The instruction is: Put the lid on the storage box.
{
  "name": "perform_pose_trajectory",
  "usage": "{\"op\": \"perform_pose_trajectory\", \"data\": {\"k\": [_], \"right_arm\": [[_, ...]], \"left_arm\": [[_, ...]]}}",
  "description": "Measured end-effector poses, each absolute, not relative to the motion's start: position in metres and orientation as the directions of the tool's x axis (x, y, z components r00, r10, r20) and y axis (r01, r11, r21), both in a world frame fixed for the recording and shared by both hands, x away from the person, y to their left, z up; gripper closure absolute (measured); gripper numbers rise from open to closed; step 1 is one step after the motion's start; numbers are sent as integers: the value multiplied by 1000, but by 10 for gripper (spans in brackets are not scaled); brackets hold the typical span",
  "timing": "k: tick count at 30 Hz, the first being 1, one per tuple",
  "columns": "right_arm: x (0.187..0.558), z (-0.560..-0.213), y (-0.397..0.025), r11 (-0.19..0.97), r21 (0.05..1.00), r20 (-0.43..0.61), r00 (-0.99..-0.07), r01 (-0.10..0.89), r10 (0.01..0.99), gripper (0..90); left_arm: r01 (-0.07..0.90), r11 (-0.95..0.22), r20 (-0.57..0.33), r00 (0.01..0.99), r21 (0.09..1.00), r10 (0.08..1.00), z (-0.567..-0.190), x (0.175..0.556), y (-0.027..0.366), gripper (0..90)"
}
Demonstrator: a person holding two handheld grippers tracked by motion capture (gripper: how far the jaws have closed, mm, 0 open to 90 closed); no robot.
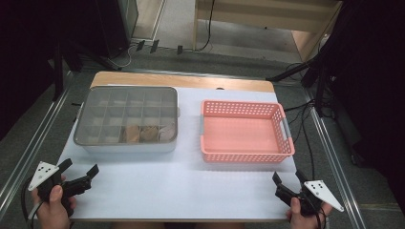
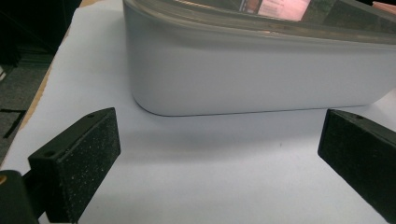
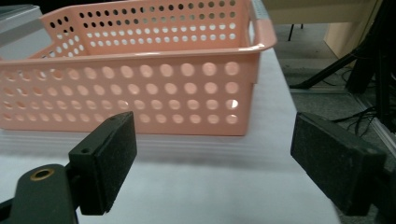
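Note:
A grey compartment box [image 1: 126,143] with a clear lid stands at the back left of the white mat; brownish items show in its front row. To its right stands an empty pink perforated basket [image 1: 246,131]. My left gripper [image 1: 79,168] is open near the front left corner, a short way in front of the box [image 2: 252,74], nothing between its jaws. Open too is my right gripper [image 1: 289,177], at the front right, just in front of the basket's near right corner [image 3: 140,88].
The white mat [image 1: 181,186] covers a wooden table [image 1: 181,80] framed by metal rails. Cables and dark stands lie on the floor to the right and behind. Bare mat stretches between the two grippers along the front.

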State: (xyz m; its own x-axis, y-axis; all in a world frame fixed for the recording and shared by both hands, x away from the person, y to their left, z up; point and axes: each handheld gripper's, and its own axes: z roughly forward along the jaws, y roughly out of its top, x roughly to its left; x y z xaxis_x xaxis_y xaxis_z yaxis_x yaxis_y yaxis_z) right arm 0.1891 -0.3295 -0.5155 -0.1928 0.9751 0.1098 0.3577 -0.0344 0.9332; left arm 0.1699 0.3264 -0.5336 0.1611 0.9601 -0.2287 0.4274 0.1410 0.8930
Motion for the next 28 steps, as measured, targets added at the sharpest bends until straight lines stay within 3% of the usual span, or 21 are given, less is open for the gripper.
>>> {"op": "perform_pose_trajectory", "data": {"k": [13, 17, 28], "right_arm": [[192, -524, -343, -44, 928, 116, -175, 369, 978, 148], [191, -526, -347, -97, 926, 163, -155, 365, 974, 157], [190, -530, -346, -76, 926, 139, -145, 370, 980, 162]], "left_arm": [[430, 145, -231, 156, 891, 960, -534, 171, 327, 0], [435, 145, -235, 160, 889, 959, -534, 170, 328, 0], [444, 154, -246, 155, 883, 957, -534, 172, 329, 0]]}}
